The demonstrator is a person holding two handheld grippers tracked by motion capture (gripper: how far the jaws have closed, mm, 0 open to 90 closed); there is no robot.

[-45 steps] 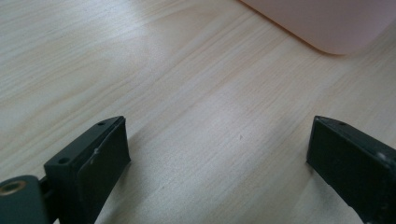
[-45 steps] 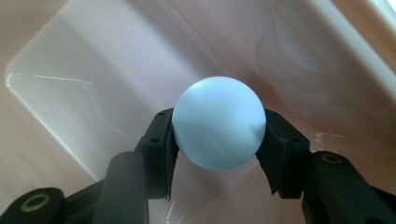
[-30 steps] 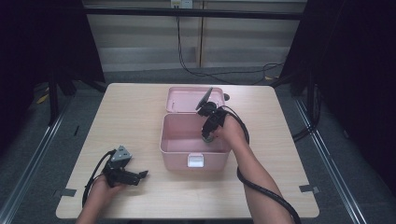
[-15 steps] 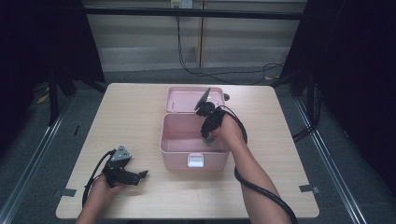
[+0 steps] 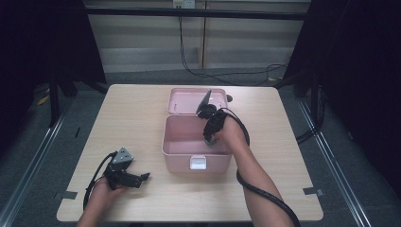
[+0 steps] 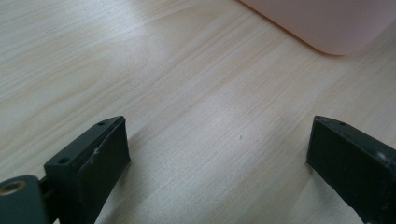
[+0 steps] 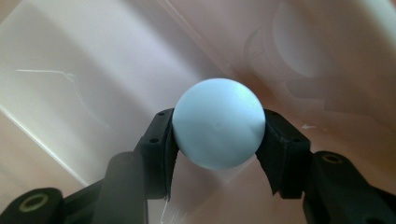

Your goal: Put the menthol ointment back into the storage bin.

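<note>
Right gripper view, right hand-held gripper (image 7: pixel 217 140) clamping pale blue ball (image 7: pixel 217 123) inside pink box (image 5: pixel 175 142), left hand-held gripper (image 6: pixel 219 154) spread wide over table (image 6: pixel 140 70).

A pale wooden worktop (image 5: pixel 142 118) stands in the middle of the room, its grain running in long streaks in the left gripper view (image 6: pixel 187 116); a strip of grey tape (image 5: pixel 69 194) sits on the worktop's near left corner and another (image 5: pixel 312 191) on its near right corner. Beyond the worktop's far edge lies grey floor (image 5: pixel 142 78), where a black cable (image 5: pixel 222 75) snakes along and climbs the panelled wall (image 5: pixel 151 42) to a socket (image 5: pixel 183 4); black curtains hang to the worktop's left (image 5: pixel 42 42) and right (image 5: pixel 359 56); a metal rail (image 5: pixel 42 151) runs along the floor beside the worktop's left edge, another (image 5: pixel 331 161) beside its right; something small and yellow (image 5: pixel 43 100) lies on the floor off its far left corner.
</note>
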